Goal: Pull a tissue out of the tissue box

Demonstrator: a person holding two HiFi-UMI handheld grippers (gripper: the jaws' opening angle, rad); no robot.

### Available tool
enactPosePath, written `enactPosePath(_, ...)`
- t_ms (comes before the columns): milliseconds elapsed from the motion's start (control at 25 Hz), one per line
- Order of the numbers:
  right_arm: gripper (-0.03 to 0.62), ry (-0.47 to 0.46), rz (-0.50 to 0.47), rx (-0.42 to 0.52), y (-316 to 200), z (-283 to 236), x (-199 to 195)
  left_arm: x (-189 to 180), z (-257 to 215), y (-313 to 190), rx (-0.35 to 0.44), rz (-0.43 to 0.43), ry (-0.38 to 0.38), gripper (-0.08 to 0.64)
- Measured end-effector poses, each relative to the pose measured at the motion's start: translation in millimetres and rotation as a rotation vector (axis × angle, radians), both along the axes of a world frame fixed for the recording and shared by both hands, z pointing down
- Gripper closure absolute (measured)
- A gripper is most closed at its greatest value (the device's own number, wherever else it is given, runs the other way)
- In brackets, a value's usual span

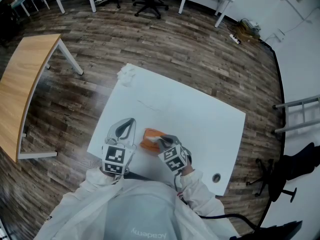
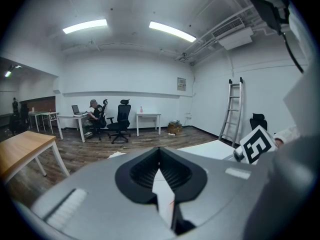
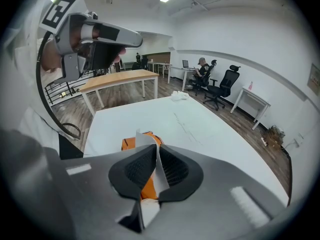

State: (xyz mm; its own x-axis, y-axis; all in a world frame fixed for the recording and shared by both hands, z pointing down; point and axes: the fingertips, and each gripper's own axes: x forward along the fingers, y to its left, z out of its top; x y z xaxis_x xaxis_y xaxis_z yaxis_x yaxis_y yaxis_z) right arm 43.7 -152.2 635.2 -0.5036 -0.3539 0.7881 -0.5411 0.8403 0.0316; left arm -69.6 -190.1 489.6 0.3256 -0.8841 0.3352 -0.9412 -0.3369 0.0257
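An orange tissue box (image 1: pixel 149 137) lies on the white table (image 1: pixel 195 111) near its front edge. In the right gripper view a white tissue (image 3: pixel 141 139) stands up out of the box (image 3: pixel 129 144). My right gripper (image 3: pixel 156 153) is shut on that tissue, whose sheet runs down between the pads. In the head view the right gripper (image 1: pixel 161 140) points down onto the box's right end. My left gripper (image 1: pixel 130 122) hovers just left of the box, apart from it. Its jaws (image 2: pixel 160 151) meet at the tips with nothing between them.
A crumpled white tissue (image 1: pixel 127 74) lies at the table's far left corner. A wooden table (image 1: pixel 22 86) stands to the left, and a black chair (image 1: pixel 282 171) and a ladder (image 1: pixel 300 116) to the right. A round cable hole (image 1: pixel 216 178) sits near the front right corner.
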Motion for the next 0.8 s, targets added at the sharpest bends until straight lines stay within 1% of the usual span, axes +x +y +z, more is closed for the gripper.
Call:
enactPosePath(200,0.588,0.005,0.003,0.002,-1.0,-0.1,1.3,0.5,-0.6,-1.4,-0.002,-0.001,0.004,0.56)
enactPosePath(800,0.588,-0.016,0.015,-0.007,0.0,-2.9,1.2,2.5,3.5,-2.1,-0.016,0.007,0.019,0.56)
